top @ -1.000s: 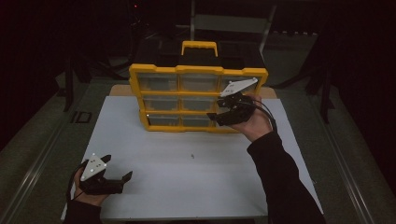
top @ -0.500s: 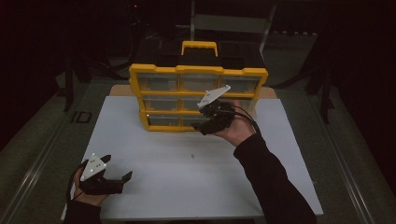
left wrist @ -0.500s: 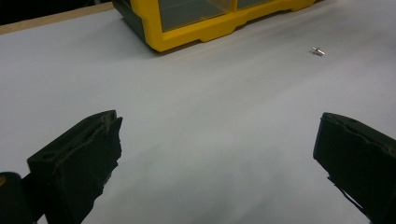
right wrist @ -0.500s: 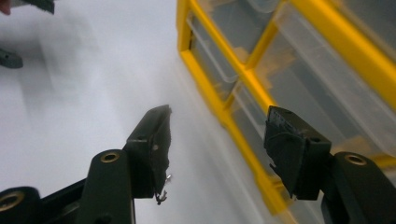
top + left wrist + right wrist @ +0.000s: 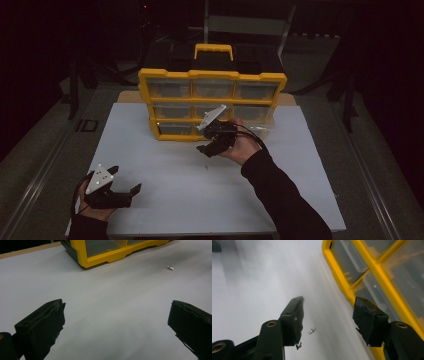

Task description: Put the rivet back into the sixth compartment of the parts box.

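Right gripper [image 5: 327,317], jaws spread and empty, poised over a small metal screw [image 5: 311,331] lying loose on the white worktop [image 5: 165,200], just in front of the yellow drawer organizer [image 5: 212,75]. Screw sitting between the jaws but closer to the left one, long axis slanted across the gap, so a slight sideways shift likely needed before closing. Left gripper [image 5: 122,192], also spread wide, resting well apart at the worktop's near corner.
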Available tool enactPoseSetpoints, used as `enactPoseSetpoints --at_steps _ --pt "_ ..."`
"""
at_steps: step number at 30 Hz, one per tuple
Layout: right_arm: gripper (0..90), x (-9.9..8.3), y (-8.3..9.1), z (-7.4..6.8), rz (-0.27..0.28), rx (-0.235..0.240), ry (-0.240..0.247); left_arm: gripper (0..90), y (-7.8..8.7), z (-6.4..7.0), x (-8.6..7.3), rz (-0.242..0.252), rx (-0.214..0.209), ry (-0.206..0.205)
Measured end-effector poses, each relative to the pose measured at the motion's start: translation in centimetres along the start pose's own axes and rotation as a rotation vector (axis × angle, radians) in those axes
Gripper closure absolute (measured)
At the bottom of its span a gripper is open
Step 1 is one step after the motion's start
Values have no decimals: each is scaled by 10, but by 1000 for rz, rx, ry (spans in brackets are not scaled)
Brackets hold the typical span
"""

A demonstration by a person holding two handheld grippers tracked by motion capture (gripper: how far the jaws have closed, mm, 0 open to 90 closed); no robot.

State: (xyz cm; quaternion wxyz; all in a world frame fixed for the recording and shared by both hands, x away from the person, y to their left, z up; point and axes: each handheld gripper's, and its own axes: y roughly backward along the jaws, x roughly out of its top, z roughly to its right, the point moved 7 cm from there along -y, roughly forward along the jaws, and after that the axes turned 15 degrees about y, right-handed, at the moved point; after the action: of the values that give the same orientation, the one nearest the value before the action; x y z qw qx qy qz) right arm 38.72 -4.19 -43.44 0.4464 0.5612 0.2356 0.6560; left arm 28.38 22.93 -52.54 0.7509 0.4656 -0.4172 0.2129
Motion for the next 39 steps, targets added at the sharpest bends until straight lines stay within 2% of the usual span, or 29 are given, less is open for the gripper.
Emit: enactPoseSetpoints --at_steps 10,11,13,19,31,32,34,35,36,39 --pt "420 -15 -27 -11 -83 56 -11 15 0 0 0 0 0 1" --pt "420 -17 -31 -11 -89 56 -1 15 0 0 0 0 0 1" --pt "420 -19 -36 -15 -99 66 -17 15 0 0 0 0 0 0" --pt "423 -26 -48 -18 -117 80 -17 15 0 0 0 1 0 1" --pt "448 -42 -70 -18 -188 110 -25 15 0 0 0 2 -1 3" --pt "451 -44 -71 -20 -209 116 -52 15 0 0 0 2 -1 3" --pt "457 -46 -76 -20 -219 124 -50 14 0 0 0 2 -1 2" --pt "460 -47 -79 -19 -211 123 -26 15 0 0 0 2 -1 2" --pt "465 -48 -79 -21 -232 130 -52 15 0 0 0 2 -1 2" --pt "481 -52 -85 -23 -264 138 -57 14 0 0 0 3 -1 3"
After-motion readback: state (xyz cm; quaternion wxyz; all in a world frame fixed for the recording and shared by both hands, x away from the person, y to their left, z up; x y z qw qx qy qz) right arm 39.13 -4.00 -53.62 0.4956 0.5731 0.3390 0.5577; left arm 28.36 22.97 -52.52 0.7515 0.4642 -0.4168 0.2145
